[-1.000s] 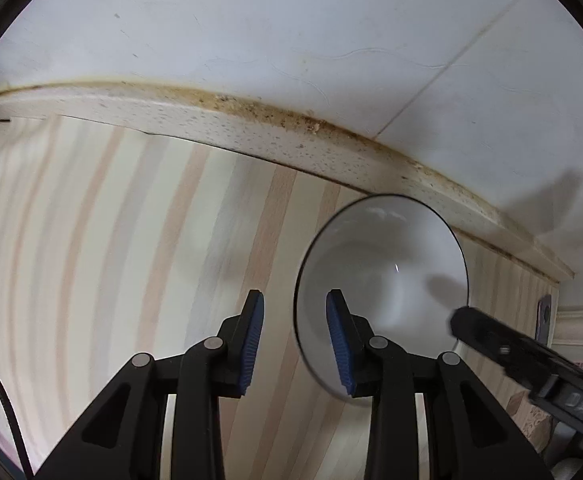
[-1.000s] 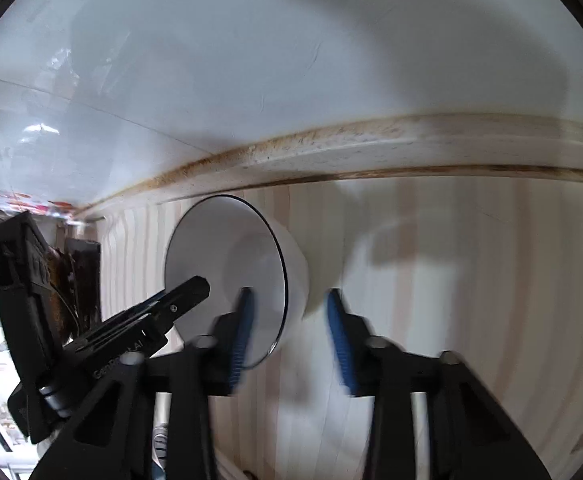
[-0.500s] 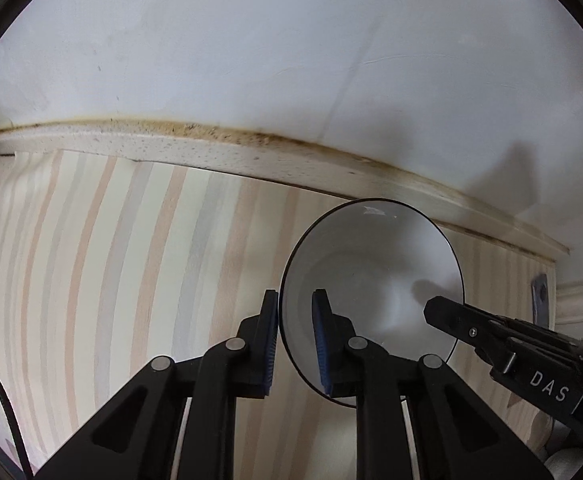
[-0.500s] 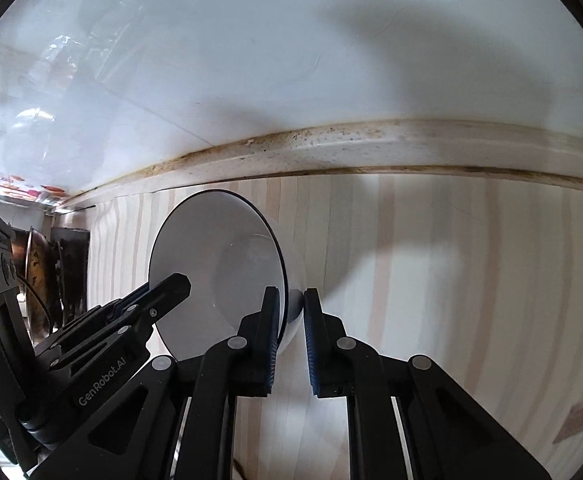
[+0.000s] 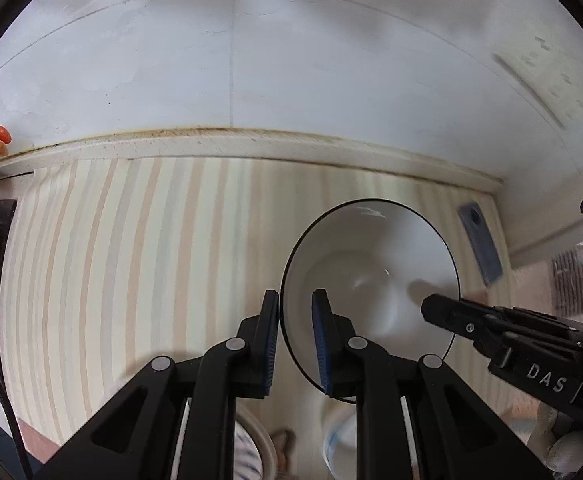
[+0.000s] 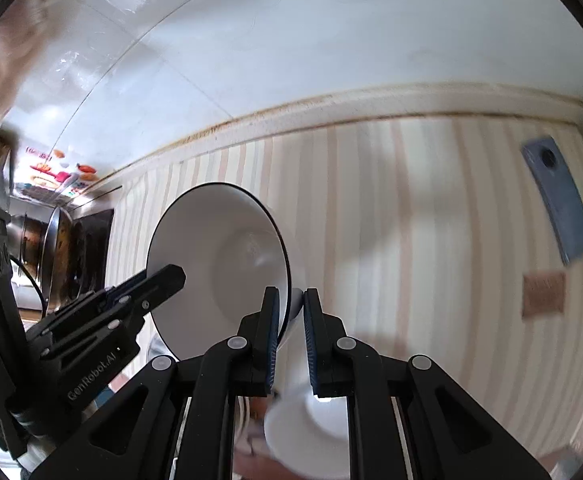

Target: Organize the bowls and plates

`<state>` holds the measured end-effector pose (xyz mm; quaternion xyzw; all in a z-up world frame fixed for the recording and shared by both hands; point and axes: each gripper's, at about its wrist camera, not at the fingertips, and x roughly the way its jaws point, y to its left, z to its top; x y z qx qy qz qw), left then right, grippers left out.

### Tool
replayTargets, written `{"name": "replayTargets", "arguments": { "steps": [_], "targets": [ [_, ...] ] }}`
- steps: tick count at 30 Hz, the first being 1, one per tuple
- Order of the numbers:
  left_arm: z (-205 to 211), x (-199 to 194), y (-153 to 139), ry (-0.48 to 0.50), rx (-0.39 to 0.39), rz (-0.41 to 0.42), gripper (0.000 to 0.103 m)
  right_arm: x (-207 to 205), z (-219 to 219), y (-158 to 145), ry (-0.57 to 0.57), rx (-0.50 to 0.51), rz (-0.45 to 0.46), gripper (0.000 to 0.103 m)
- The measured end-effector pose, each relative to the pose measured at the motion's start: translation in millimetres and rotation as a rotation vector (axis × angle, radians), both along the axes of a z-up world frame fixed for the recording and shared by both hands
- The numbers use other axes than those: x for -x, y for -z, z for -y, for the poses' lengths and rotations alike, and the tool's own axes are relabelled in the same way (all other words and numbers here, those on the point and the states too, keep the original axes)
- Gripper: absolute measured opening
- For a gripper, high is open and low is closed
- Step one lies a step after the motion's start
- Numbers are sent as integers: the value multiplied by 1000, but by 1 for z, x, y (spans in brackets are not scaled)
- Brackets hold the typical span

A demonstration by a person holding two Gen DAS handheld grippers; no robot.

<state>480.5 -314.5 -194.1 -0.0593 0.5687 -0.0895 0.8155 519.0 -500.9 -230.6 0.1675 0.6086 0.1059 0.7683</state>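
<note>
A white bowl (image 5: 371, 276) with a thin dark rim hangs tilted in the air above the striped counter (image 5: 131, 260). My left gripper (image 5: 294, 300) is shut on the bowl's left rim. In the right wrist view my right gripper (image 6: 291, 296) is shut on the right rim of the same bowl (image 6: 219, 264). Each gripper shows in the other's view: the right gripper (image 5: 491, 332) at the bowl's far edge, the left gripper (image 6: 131, 300) at the bowl's left side. Under the fingers lies more white crockery (image 6: 311, 432), blurred, one piece with blue lines (image 5: 339, 440).
A white tiled wall (image 5: 291, 60) rises behind the counter's stained back edge. A grey-blue flat device (image 6: 559, 200) and a brown square pad (image 6: 543, 294) lie on the counter's right side. A metal pot (image 6: 55, 248) on a dark hob stands at the far left.
Both grippers went from open to shut on opposite rims of the bowl, then rose with it. The counter now lies farther below and more of it shows.
</note>
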Motion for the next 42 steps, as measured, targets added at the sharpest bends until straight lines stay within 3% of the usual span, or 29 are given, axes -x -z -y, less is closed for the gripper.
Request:
{"name": "replayTargets", "arguments": {
  "steps": [7, 15, 25, 42],
  "targets": [
    [22, 62, -5, 77, -3, -12, 15, 77, 24, -6, 38, 1, -19, 14],
    [43, 94, 27, 133, -15, -86, 15, 130, 42, 32, 74, 11, -93, 14],
    [58, 106, 61, 174, -88, -134, 15, 139, 47, 69, 82, 20, -154, 14],
    [57, 110, 63, 165, -123, -120, 15, 130, 41, 75, 65, 19, -201, 17]
  ]
}}
